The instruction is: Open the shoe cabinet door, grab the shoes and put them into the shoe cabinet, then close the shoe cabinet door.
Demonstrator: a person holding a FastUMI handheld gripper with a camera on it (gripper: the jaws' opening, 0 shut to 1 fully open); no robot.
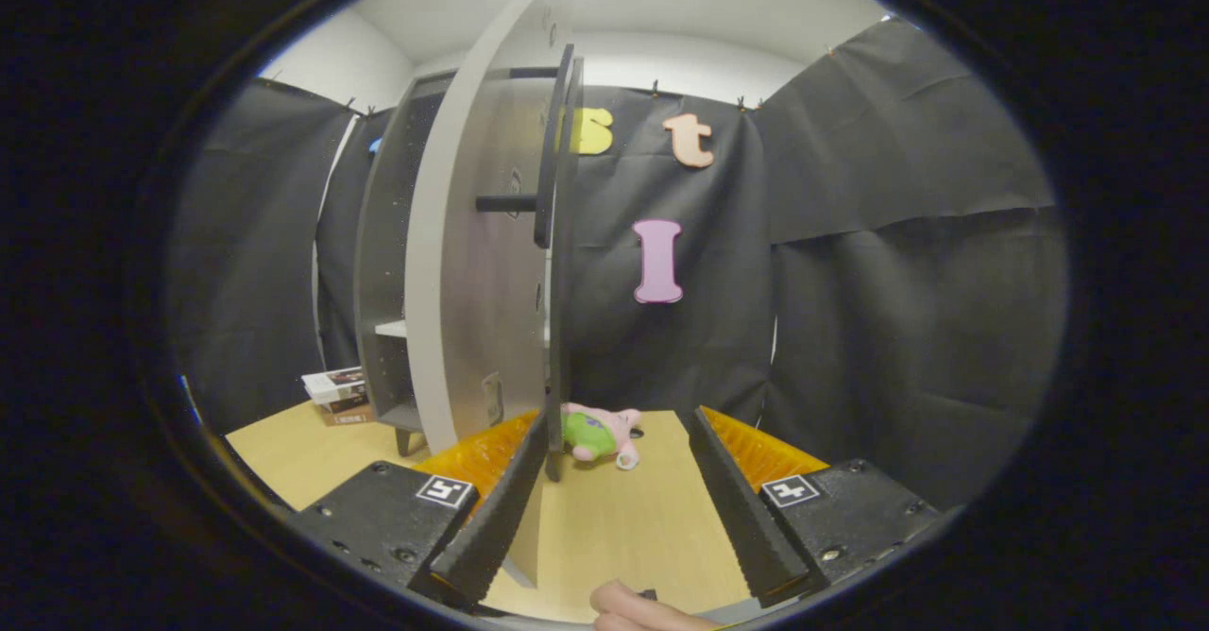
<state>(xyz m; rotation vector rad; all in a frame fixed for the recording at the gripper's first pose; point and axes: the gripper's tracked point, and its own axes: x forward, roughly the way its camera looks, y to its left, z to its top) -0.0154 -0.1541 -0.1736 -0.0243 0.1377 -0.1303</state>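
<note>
The jaws of the gripper (619, 461) stand wide apart and grasp nothing; only the wooden floor (623, 527) lies between them. Just ahead of the left jaw is the edge of the open shoe cabinet door (472, 263), which stands upright with its dark handle (546, 149) facing forward. Behind the door is the shoe cabinet (387, 263) with a pale shelf inside. Beyond the jaws, near the door's foot, a pink and green shoe (597, 431) lies on the floor. Left of the cabinet lie some books (335, 393). A fingertip (633, 607) shows below the jaws.
</note>
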